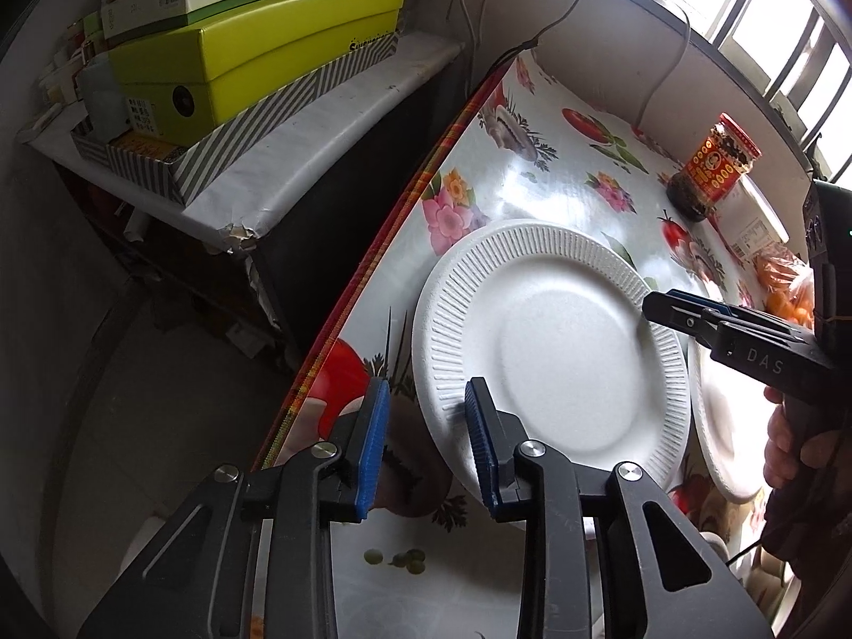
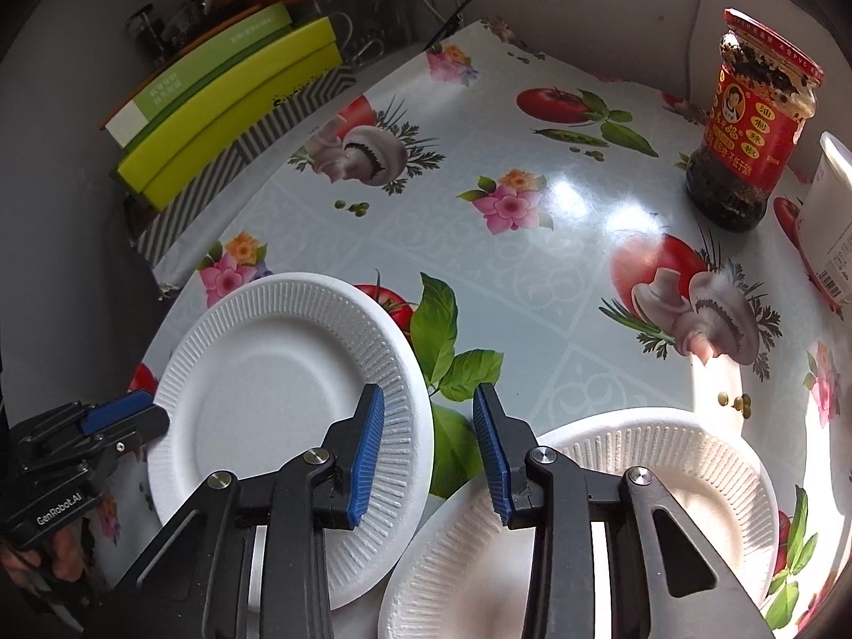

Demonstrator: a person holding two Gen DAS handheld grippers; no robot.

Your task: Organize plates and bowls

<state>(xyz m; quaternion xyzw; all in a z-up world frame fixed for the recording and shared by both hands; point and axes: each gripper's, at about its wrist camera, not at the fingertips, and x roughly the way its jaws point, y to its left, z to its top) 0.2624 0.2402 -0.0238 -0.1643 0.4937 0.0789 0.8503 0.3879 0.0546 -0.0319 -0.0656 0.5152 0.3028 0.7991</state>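
A white foam plate (image 1: 554, 341) with a ribbed rim lies on the flowered tablecloth near the table's left edge; it also shows in the right wrist view (image 2: 277, 404). A second white foam plate (image 2: 628, 490) lies to its right, partly seen in the left wrist view (image 1: 724, 426). My left gripper (image 1: 426, 442) is open, its jaws straddling the first plate's near-left rim. My right gripper (image 2: 428, 450) is open, its jaws straddling that plate's right rim, above the gap between both plates. The right gripper also shows in the left wrist view (image 1: 671, 309), the left one in the right wrist view (image 2: 133, 415).
A jar of chili sauce (image 2: 751, 122) stands at the back right, with a white paper cup (image 2: 830, 202) beside it. Green boxes (image 1: 255, 53) are stacked on a side shelf left of the table. A bag of orange food (image 1: 788, 287) lies at right.
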